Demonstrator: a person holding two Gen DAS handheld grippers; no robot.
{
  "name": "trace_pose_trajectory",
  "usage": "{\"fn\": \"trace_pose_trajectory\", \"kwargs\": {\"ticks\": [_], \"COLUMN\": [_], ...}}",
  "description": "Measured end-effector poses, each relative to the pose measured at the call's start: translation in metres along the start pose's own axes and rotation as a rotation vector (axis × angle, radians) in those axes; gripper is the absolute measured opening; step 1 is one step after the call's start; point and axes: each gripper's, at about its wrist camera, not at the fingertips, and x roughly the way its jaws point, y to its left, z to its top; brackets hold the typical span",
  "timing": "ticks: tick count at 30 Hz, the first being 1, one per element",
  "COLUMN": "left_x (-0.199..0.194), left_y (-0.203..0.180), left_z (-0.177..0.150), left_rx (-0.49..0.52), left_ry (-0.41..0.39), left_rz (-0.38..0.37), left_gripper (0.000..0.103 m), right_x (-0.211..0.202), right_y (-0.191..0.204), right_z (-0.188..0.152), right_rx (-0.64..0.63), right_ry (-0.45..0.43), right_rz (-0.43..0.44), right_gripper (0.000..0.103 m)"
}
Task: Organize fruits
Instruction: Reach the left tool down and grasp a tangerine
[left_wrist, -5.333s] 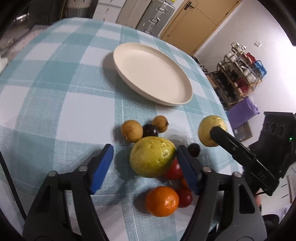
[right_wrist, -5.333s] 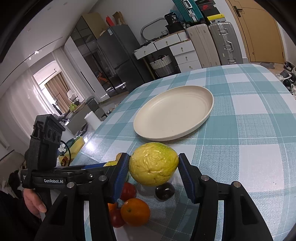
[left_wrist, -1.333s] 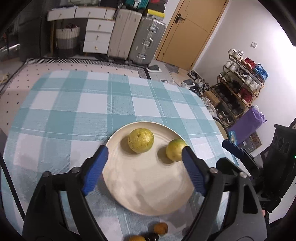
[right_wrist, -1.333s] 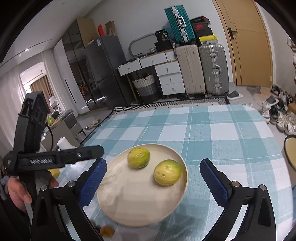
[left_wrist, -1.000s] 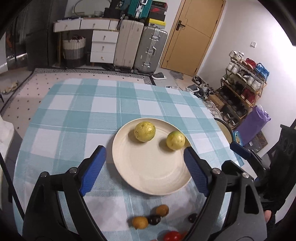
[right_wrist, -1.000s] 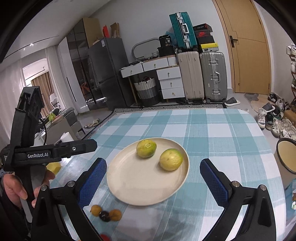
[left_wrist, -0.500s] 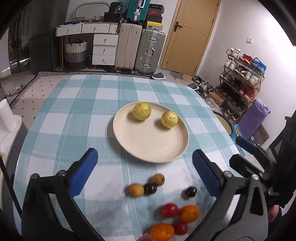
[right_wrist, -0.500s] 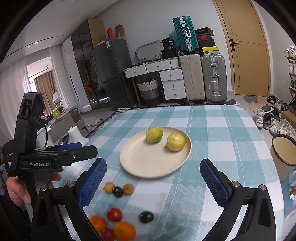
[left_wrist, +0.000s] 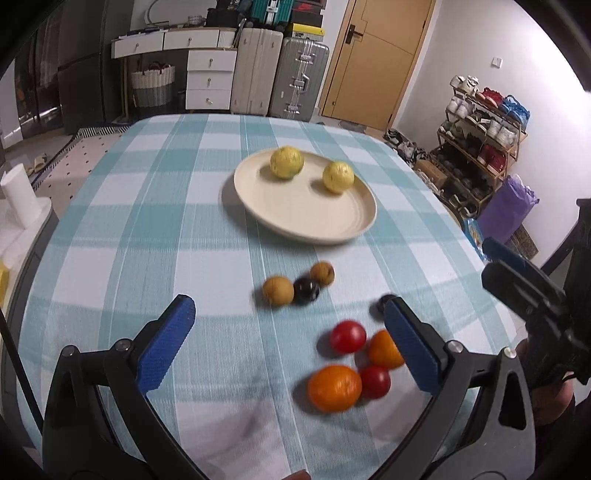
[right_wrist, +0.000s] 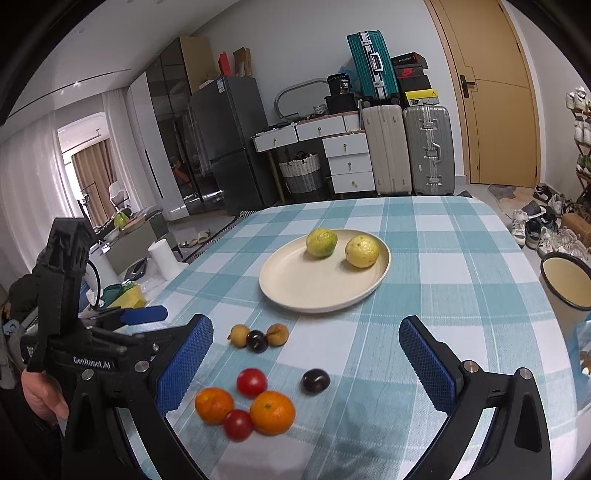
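Your left gripper (left_wrist: 288, 341) hangs above the near end of the teal-and-white checked tablecloth (left_wrist: 155, 206) with its blue-padded jaws spread wide and nothing between them; your right gripper (right_wrist: 306, 360) is spread just as wide and equally empty.

Nearest you in the left wrist view, at about 5 o'clock from the gap's centre, lies a tight cluster: a large round orange (left_wrist: 334, 388), a small red tomato (left_wrist: 375, 382) touching it at its 3 o'clock, a second smaller orange (left_wrist: 384, 350) partly behind your right-hand blue pad, and another red tomato (left_wrist: 348, 336) just beside that. A dark plum-like fruit (left_wrist: 384, 301) peeks out at the tip of the same pad; in the right wrist view it sits alone at 3 o'clock of the cluster.

Farther out, at 12 o'clock from the cluster, three small fruits sit in a row, touching: a tan round fruit (left_wrist: 278, 291), a dark purple fruit (left_wrist: 306, 290) in the middle, and a second brown round fruit (left_wrist: 322, 273).

Beyond those, at 12 o'clock, rests the round cream plate (left_wrist: 295, 218), carrying two yellow-green citrus fruits apart from each other on its far half: one (left_wrist: 286, 162) at 11 o'clock, the other (left_wrist: 338, 177) at 1 o'clock.

Your hand (right_wrist: 40, 397) grips the left handle at 9 o'clock in the right wrist view.
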Motion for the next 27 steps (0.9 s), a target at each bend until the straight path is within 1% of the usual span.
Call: {"fn": "trace_pose_trajectory", "kwargs": {"ticks": [7,14,16,20,23,25,27], "left_x": [0.004,0.019,0.023,0.026,0.025,0.025,0.027], "left_y": [-0.001,0.0,0.0,-0.002,-0.003,-0.003,-0.003], "left_z": [-0.019,-0.039,-0.044,-0.051,-0.052,-0.052,-0.053], "left_rx": [0.004,0.007,0.006,0.016,0.02,0.022,0.025], "left_ry": [0.044,0.113,0.138,0.143,0.139,0.14,0.147], "left_rz": [-0.026,-0.042,-0.057,-0.083,-0.102,-0.117,-0.137], "left_gripper": [0.102,0.102,0.102,0.101,0.093,0.082,0.077], "right_x": [-0.003,-0.002,-0.002,-0.003,-0.002,-0.001,-0.001], "right_y": [0.004,0.004,0.004,0.003,0.003,0.004,0.005], "right_z": [-0.01,-0.019,-0.021,-0.024,-0.025,-0.025,-0.026], "right_rx": [-0.001,0.006,0.009,0.012,0.011,0.01,0.007], "right_ry": [0.016,0.037,0.041,0.044,0.049,0.051,0.052], "right_rz": [0.002,-0.004,-0.004,-0.006,-0.007,-0.006,-0.004], "right_gripper": [0.103,0.103,0.103,0.103,0.103,0.103,0.103]}}
